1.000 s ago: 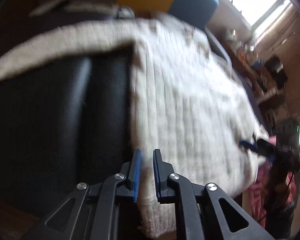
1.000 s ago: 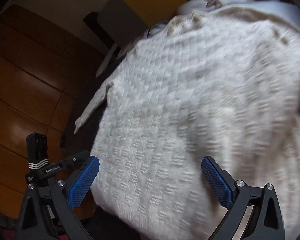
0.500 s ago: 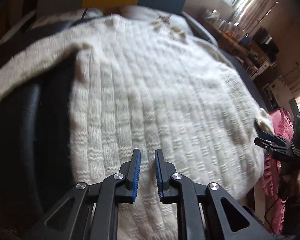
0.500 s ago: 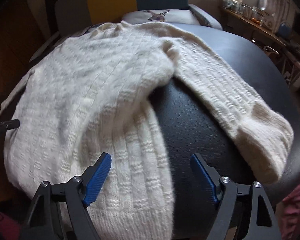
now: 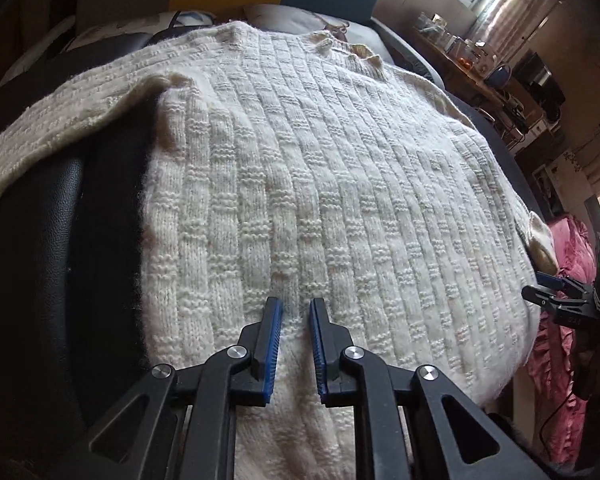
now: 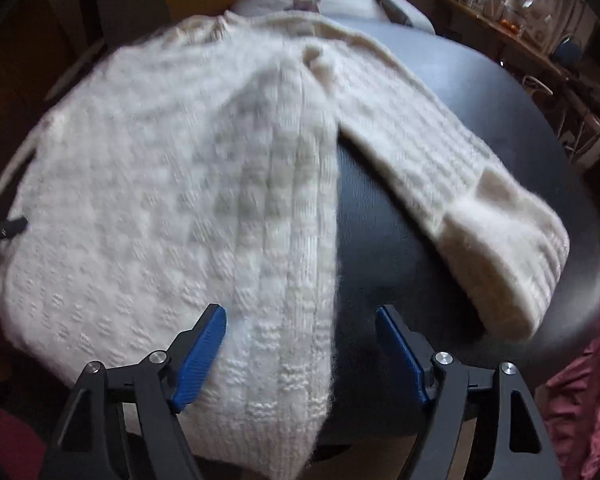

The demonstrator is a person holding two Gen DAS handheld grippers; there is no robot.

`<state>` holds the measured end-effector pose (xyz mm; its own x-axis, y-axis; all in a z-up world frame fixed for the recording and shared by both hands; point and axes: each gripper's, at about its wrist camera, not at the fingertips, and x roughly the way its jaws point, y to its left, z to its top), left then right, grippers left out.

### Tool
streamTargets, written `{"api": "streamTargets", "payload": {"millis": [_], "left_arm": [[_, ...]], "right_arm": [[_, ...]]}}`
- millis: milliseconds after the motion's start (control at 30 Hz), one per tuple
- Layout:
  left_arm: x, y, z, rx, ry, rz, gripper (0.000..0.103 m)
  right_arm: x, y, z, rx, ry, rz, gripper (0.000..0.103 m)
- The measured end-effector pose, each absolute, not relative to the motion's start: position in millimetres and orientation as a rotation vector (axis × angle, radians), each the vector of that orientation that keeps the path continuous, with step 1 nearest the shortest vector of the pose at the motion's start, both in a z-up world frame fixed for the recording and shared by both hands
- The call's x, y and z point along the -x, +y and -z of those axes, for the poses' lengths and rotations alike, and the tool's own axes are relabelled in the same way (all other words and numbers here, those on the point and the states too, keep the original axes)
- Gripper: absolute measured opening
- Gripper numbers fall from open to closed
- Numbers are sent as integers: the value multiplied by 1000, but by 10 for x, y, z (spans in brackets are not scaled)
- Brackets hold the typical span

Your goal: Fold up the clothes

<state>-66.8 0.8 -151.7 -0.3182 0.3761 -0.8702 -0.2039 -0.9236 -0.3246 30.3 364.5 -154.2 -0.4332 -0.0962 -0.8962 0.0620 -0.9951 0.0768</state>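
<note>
Cream knit sweater [image 5: 320, 184] spread flat on black table [image 6: 400, 240]; thick, soft, floppy, likely stretches; grip hem or cuff. Left gripper [image 5: 294, 344] narrow, empty; right gripper [image 6: 300, 352] wide over hem

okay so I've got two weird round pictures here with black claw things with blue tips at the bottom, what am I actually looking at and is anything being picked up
There is no robot here: a person holds a two-finger gripper in each hand, and each carries a wide-angle camera looking along its fingers.

One picture comes from the left gripper. Its blue pads stand a little apart above the bottom edge of a cream knitted sweater; whether they pinch any knit, I cannot tell.

The other comes from the right gripper, wide open, holding nothing, over the sweater's side edge.

The sweater lies spread on a black padded surface, one sleeve stretched out to the side. The left view also catches the right gripper at its far right. Nothing is lifted.
</note>
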Motion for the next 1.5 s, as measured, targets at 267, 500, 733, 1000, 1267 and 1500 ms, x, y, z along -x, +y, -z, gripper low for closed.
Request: {"api": "streamTargets", "payload": {"millis": [267,500,733,1000,1267,1500], "left_arm": [[1608,149,952,1321,-376,-2184,22],[2955,598,897,1286,-520,-1987,30],[3677,1078,1327,1395,-492,-1870,32],[4317,1596,1815,1502,-434,-1708,35],[4589,1853,1972,1489,-391,-1745,5],[4697,1972,2008,1441,-376,-1833,3]], "right_arm": [[681,3109,958,-1233,-262,2447,92],[1667,2808,1401,-1307,-147,2387,93],[1753,2931,1850,-1226,-115,2374,102],[1771,3098,1956,-1161,-226,2343,103],[1766,3147,1977,-1129,-310,2328,103],[1751,3117,2006,-1135,-292,2348,103]]}}
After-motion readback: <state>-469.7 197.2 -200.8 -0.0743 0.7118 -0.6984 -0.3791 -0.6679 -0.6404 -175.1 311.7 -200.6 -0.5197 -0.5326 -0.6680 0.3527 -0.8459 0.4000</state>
